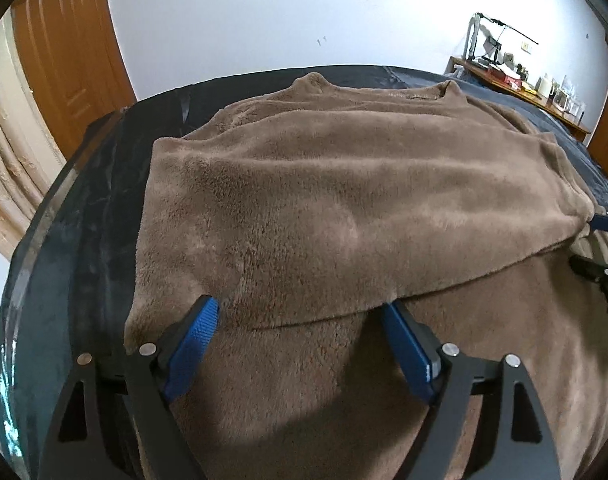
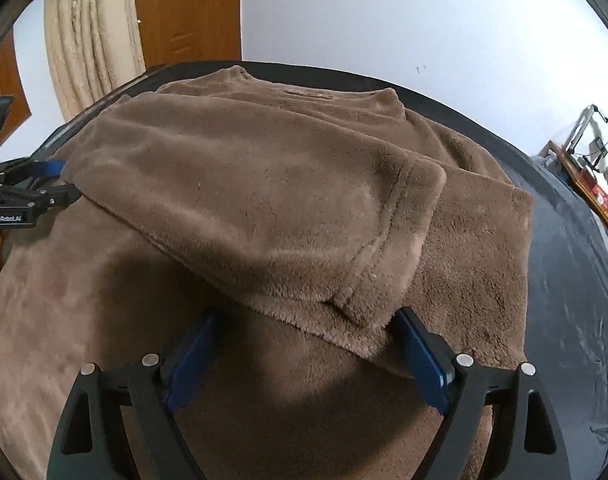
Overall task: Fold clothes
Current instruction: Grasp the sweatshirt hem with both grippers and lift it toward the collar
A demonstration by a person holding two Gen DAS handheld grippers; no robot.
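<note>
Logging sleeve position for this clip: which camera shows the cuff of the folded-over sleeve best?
The right wrist view. The cuff lies there in full, its stitched band running down to the open right gripper. In the left wrist view the sleeve's far end shrinks into the right edge, no band visible, beyond the open left gripper.

Each tool, left tool (image 1: pixel 300 312) and right tool (image 2: pixel 304 328) alike, has matte black triangular finger frames with cut-outs, round silver pivot screws and blue ribbed pads (image 1: pixel 192 348) (white "GenRobot.AI" lettering marks one body).
</note>
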